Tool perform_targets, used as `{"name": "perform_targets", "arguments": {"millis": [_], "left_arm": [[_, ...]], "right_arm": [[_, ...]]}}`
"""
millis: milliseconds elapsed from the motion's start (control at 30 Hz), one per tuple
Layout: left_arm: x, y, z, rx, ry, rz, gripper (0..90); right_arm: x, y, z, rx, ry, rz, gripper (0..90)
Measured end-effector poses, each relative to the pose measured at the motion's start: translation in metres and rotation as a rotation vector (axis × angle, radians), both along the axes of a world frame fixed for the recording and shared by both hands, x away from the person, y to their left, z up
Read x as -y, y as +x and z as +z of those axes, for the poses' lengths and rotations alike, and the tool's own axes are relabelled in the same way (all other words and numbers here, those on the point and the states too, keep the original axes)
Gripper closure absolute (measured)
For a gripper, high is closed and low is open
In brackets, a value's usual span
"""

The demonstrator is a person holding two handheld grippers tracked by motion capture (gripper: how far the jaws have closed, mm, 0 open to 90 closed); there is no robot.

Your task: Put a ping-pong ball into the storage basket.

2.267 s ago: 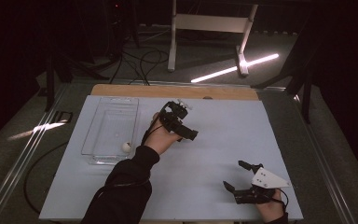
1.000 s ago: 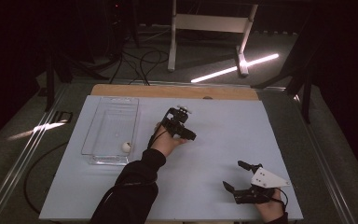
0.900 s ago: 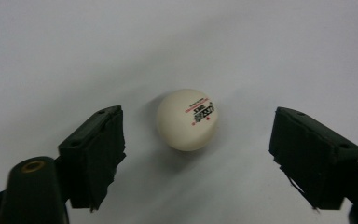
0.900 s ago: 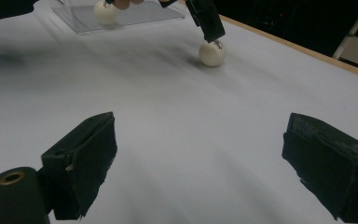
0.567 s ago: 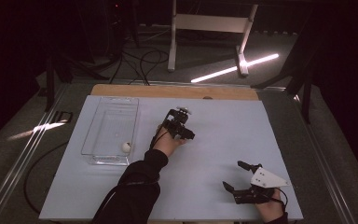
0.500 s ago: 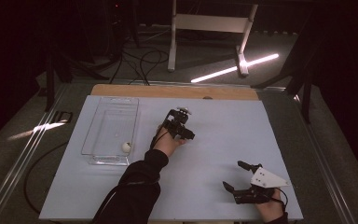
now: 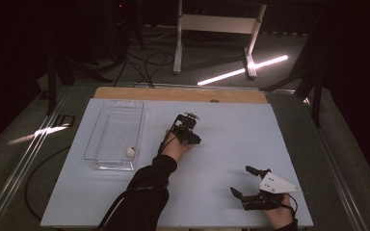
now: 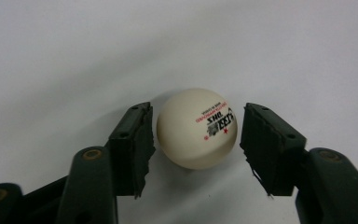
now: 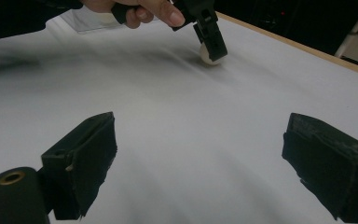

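- White ping-pong balls number two: one ball (image 8: 197, 128) lies on the mat between the jaws of the left gripper (image 7: 187, 130), the second ball (image 7: 130, 151) sits in the near corner of the clear tray (image 7: 96, 137).
- Two grippers are in hand. The right gripper (image 7: 244, 182) rests nearest, at the mat's near right edge, its jaws standing wide apart with nothing between them.
- Farther in, at mid-mat, the left gripper's jaws have just been closing around the first ball; in the left gripper view a thin gap shows on each side, so the pads flank the ball without pressing it.
- The ball carries red and black print on its upper face.
- In the right gripper view the left gripper's near jaw covers part of the ball, with a fingertip (image 9: 170, 18) beside it.
- One tray lies left of the left gripper, well apart from it.
- The pale blue-grey mat (image 7: 250, 134) covers the table; a wooden strip (image 7: 173, 94) shows along the far edge.
- Beyond, the room is dark: one white stand (image 7: 217, 29), cables on the floor, and a bright strip of light (image 7: 241, 71).
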State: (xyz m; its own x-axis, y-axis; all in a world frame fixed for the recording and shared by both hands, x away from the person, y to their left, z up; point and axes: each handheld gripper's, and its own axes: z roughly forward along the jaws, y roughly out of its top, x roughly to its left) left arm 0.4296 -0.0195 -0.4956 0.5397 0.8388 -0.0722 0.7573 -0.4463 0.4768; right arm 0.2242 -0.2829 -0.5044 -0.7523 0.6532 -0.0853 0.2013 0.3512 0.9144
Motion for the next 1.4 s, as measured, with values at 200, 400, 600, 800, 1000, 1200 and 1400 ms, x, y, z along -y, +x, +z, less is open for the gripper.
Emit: {"name": "perform_targets", "arguments": {"millis": [200, 400, 600, 800, 1000, 1200, 1400], "left_arm": [[0.003, 0.002, -0.004, -0.003, 0.011, -0.009, 50.6], [0.003, 0.001, -0.004, -0.004, 0.015, -0.014, 51.5], [0.002, -0.001, 0.002, -0.006, 0.027, -0.042, 52.0], [0.000, -0.003, 0.008, -0.013, 0.032, -0.071, 52.1], [-0.004, -0.008, 0.019, -0.024, 0.046, -0.133, 52.1], [-0.007, -0.013, 0.024, -0.028, 0.055, -0.185, 52.2], [-0.011, -0.019, 0.026, -0.048, 0.079, -0.236, 52.2]], "right_arm": [[0.000, 0.000, 0.000, -0.001, 0.001, 0.001, 9.8], [0.001, 0.000, 0.000, 0.000, 0.002, -0.001, 9.7], [0.000, 0.000, 0.000, 0.002, 0.001, 0.001, 9.8], [0.001, 0.000, 0.000, 0.001, 0.001, -0.002, 9.8], [0.000, 0.000, 0.000, 0.001, -0.001, -0.003, 9.8], [0.000, 0.000, 0.000, 0.000, -0.002, -0.004, 9.8], [0.000, 0.000, 0.000, -0.003, -0.003, -0.006, 9.8]]}}
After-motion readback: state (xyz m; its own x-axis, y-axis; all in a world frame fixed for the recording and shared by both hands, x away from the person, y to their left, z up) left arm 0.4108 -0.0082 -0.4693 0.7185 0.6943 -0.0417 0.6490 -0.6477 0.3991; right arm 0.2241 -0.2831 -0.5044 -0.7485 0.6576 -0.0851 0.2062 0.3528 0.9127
